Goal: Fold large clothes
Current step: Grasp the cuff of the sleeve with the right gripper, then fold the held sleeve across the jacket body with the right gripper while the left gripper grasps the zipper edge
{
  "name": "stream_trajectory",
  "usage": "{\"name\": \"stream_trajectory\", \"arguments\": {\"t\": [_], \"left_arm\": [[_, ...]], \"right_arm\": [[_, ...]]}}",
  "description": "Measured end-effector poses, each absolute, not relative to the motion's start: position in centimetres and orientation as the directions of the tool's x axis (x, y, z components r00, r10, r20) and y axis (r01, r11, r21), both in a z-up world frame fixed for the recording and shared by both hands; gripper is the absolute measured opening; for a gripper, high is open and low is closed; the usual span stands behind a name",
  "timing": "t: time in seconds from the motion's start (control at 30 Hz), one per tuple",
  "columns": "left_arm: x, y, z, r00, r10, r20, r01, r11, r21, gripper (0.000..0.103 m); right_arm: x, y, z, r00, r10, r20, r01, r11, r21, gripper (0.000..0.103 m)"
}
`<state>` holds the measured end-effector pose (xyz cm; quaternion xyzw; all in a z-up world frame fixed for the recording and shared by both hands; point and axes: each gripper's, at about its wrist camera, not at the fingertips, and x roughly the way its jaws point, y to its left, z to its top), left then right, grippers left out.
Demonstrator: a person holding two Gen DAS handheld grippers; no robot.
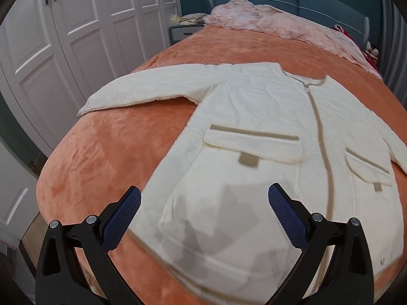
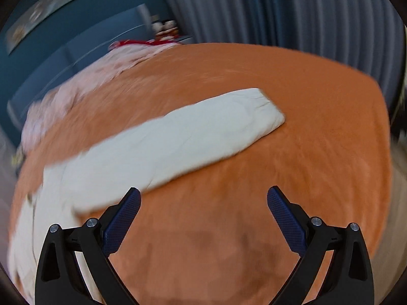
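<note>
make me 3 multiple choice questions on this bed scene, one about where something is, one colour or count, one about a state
1. Where does the cream jacket lie?
A. spread flat on the orange bed cover
B. hung on the white wardrobe
C. on the floor

2. How many flap pockets show on the jacket front in the left wrist view?
A. none
B. two
C. four

3. In what state are the left gripper and right gripper?
A. both shut on a sleeve
B. one open, one shut
C. both open, holding nothing

Answers:
1 A, body and both sleeves rest on the cover.
2 B, a left pocket and a right pocket flank the zip.
3 C, a wide gap shows between each pair of blue pads, with no cloth pinched.
</note>
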<state>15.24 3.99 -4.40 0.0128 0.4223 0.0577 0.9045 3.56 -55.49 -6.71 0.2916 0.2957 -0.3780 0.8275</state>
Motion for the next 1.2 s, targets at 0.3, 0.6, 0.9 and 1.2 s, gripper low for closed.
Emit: {"name": "stream_trajectory", "arguments": {"t": [0.3, 0.6, 0.9, 1.2], "left_arm": [[19.2, 3.4, -6.9, 0.579, 0.139, -0.803, -0.074, 0.99, 0.118, 0.098], [22.1, 3.1, -8.1, 0.574, 0.147, -0.805, -0.083, 0.989, 0.121, 0.098], [24.1, 4.8, -7.8, 0.585, 0.163, -0.794, -0.134, 0.986, 0.103, 0.098], [24.4, 8.2, -6.6, 0.602, 0.15, -0.784, -0.179, 0.983, 0.051, 0.098]], "right_arm": [[6.0, -63.8, -12.4, 0.532, -0.393, -0.75, 0.837, 0.374, 0.398, 0.098], [9.1, -65.4, -11.7, 0.571, -0.42, -0.706, 0.815, 0.395, 0.424, 0.025], [18.8, -51.6, 0.0, 0.845, -0.231, -0.483, 0.456, 0.782, 0.424, 0.019], [28.4, -26.9, 1.1, 0.844, 0.205, -0.495, -0.065, 0.957, 0.284, 0.018]]}}
